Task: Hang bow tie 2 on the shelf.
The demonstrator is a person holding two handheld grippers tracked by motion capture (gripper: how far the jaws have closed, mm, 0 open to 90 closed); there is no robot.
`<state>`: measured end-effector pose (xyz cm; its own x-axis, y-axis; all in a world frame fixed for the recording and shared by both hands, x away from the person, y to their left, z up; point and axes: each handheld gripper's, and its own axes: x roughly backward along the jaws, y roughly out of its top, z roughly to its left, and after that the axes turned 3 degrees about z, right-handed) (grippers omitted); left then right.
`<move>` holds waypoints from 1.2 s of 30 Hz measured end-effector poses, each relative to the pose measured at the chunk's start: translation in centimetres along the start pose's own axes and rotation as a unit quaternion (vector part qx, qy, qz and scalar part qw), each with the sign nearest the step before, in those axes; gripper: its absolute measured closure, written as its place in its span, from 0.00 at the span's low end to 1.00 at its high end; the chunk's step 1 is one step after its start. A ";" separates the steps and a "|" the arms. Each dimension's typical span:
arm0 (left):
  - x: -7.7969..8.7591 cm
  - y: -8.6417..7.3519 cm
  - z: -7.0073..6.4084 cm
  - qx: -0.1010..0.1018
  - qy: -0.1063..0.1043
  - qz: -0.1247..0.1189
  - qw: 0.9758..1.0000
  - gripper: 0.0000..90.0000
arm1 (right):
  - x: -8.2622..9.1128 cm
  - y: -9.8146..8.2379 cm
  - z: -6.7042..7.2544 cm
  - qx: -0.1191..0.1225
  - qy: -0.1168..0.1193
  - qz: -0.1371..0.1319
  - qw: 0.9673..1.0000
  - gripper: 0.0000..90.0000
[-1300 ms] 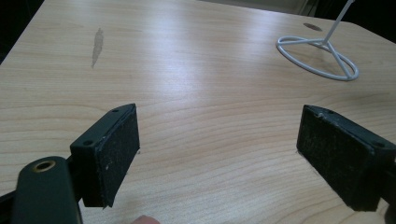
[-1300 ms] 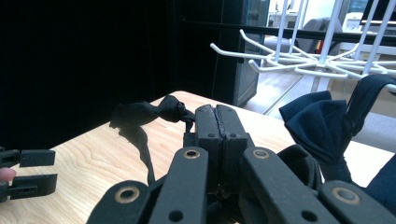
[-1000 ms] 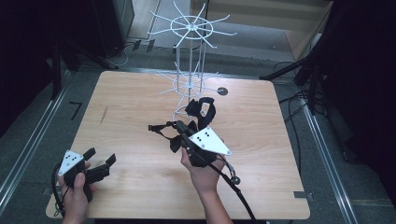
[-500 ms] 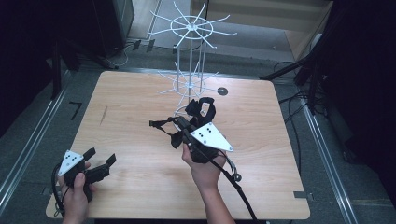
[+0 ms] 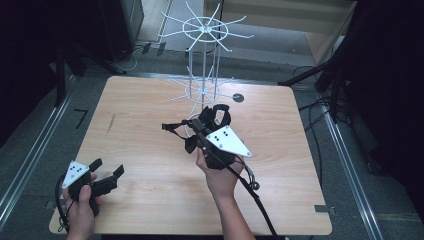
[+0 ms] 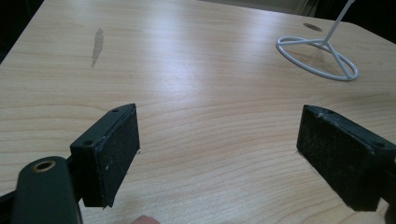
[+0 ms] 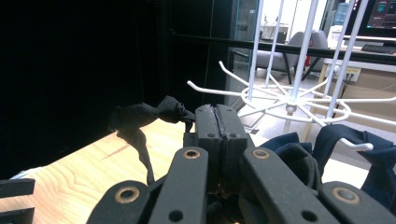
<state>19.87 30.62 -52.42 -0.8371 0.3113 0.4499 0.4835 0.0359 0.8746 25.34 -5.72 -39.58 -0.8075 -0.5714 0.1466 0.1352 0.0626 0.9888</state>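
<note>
The wooden table point(image 5: 150, 165) is pale, grained and matte, its corners rounded; in the high view its lower left and whole right side lie bare, with wide room around both hands. Metal rails run along the floor at either side; dark cables trail at the right of the frame.

At the lower left, close to the table's near edge, a hand holds the left gripper point(image 5: 106, 172) low over the board; its jaws stand spread wide, and in the left gripper view the rough black pads point(image 6: 117, 149) frame nothing but wood grain, with the rack's white ring base point(image 6: 317, 56) in the upper right.

At the centre of the high view the right gripper point(image 5: 196, 131), topped by its grey three-cornered plate, is pressed together on a black fabric piece point(image 5: 210, 117); a thin strap of it sticks out leftward; the soft, knotted cloth bunches just in front of the white wire rack point(image 5: 204, 60), a slender pole with two tiers of spoked hooks; in the right gripper view one hook tip point(image 7: 357, 145) pokes through the dark folds at the right.
</note>
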 end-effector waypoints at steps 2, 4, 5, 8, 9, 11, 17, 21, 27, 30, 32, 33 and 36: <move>0.0 0.0 0.0 0.001 0.000 -0.001 1.000 0.16 | 0.0 0.1 0.0 -0.001 0.000 0.000 1.000 1.00; 0.0 0.0 0.0 0.001 0.000 -0.001 1.000 0.16 | -0.1 0.2 -0.2 -0.001 -0.002 0.000 1.000 1.00; 0.0 0.0 0.0 0.001 0.000 -0.001 1.000 0.16 | -0.1 0.3 -0.3 -0.002 -0.003 -0.001 1.000 1.00; 0.0 0.0 0.0 0.001 0.000 -0.001 1.000 0.16 | -0.1 0.4 -0.3 -0.004 -0.004 -0.002 1.000 1.00; 0.0 0.0 0.0 0.001 0.001 0.000 1.000 0.16 | -0.2 0.4 -0.4 -0.005 -0.004 -0.001 1.000 1.00; 0.0 0.0 0.0 0.001 0.000 -0.001 1.000 0.16 | -0.3 0.4 -0.5 -0.005 -0.006 0.000 1.000 1.00; 0.0 0.0 0.0 0.001 0.001 0.000 1.000 0.16 | -0.6 0.5 -0.8 -0.009 -0.011 0.001 1.000 1.00; 0.0 0.0 0.0 0.001 0.001 0.000 1.000 0.16 | -0.8 0.6 -0.9 -0.010 -0.014 0.001 1.000 1.00; 0.0 0.0 0.0 0.002 0.000 -0.001 1.000 0.16 | -1.1 0.9 -1.3 -0.017 -0.021 0.001 1.000 1.00; 0.0 0.0 0.0 0.003 0.000 -0.002 1.000 0.16 | -1.3 1.1 -1.6 -0.019 -0.026 0.001 0.999 1.00; 0.0 0.0 0.0 0.003 0.000 -0.003 1.000 0.16 | -1.5 1.2 -1.7 -0.019 -0.029 0.003 0.999 1.00; 0.0 0.0 0.0 0.003 0.000 -0.002 1.000 0.16 | -1.6 1.3 -1.8 -0.019 -0.032 0.003 0.999 1.00; 0.0 0.0 0.0 0.003 0.001 -0.002 1.000 0.16 | -1.9 1.3 -1.9 -0.025 -0.037 0.006 0.999 1.00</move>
<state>19.88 30.62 -52.44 -0.8395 0.3099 0.4463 0.4814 0.0433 0.8754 28.15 -6.15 -38.61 -0.8454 -0.5092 0.1612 0.1713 0.0273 0.9848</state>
